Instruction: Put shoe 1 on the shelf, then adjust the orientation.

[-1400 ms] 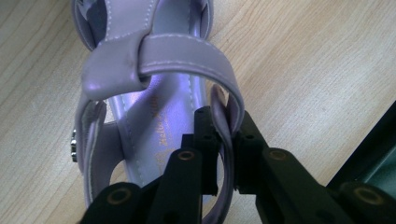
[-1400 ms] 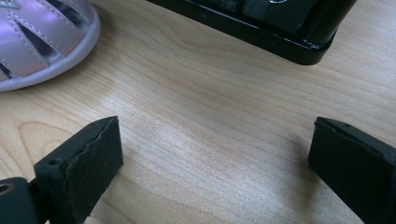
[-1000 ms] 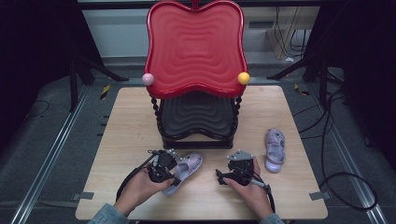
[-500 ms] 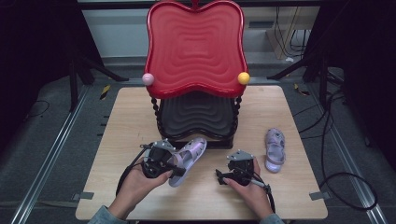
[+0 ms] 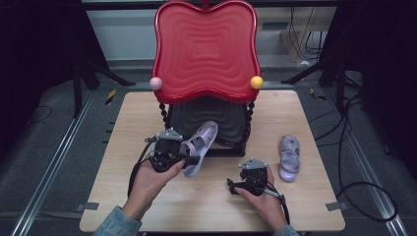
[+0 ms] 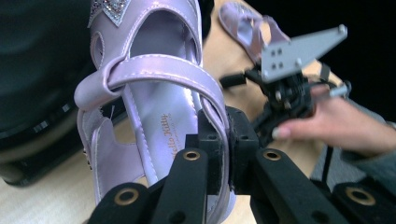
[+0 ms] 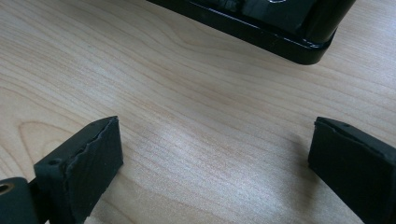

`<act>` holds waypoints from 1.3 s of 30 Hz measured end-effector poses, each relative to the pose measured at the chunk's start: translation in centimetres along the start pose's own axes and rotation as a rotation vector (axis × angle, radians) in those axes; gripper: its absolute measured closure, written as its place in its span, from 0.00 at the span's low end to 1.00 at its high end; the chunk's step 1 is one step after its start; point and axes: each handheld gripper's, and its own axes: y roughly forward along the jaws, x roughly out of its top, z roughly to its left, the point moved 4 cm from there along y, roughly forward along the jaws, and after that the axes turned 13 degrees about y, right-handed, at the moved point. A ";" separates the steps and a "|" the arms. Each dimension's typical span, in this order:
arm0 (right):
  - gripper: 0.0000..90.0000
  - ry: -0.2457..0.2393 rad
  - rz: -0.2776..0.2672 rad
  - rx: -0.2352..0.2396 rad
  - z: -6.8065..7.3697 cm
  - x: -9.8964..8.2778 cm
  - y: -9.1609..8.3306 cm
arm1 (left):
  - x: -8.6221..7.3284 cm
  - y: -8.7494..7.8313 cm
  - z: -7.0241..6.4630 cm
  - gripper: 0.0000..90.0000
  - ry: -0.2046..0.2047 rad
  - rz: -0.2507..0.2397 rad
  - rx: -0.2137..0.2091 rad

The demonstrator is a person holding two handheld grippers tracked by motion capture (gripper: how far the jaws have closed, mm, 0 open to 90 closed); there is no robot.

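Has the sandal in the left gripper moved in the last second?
Yes. The sandal has risen off the table, toward the rack's black lower shelf.

Two lilac sandals: one sandal (image 5: 199, 147) at the left, a second sandal (image 5: 289, 158) at the right. Two grippers: a left gripper (image 5: 189, 160) and a right gripper (image 5: 231, 188). One two-tier rack with a red shelf (image 5: 206, 49) and a black shelf (image 5: 223, 120). Two knobs: one pink ball (image 5: 156, 83), one yellow ball (image 5: 256, 82). One tabletop (image 5: 123, 142).
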 end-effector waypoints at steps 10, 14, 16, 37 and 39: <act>0.04 -0.001 0.000 -0.001 0.0 0.0 0.0 | 1.5 0.4 1.1 0.95 -0.029 -0.070 0.059; 0.04 0.000 0.000 0.000 0.0 0.0 0.0 | 1.9 0.7 1.4 0.95 -0.035 -0.080 0.066; 0.04 -0.002 0.001 0.000 0.0 0.0 0.0 | 2.2 0.8 1.4 0.95 -0.035 -0.087 0.072; 0.04 0.000 0.001 -0.002 0.0 0.0 0.0 | 5.7 5.0 3.9 0.96 -0.066 -0.269 0.228; 0.04 -0.001 0.001 -0.002 0.0 0.0 0.0 | 5.9 5.2 4.1 0.96 -0.047 -0.273 0.257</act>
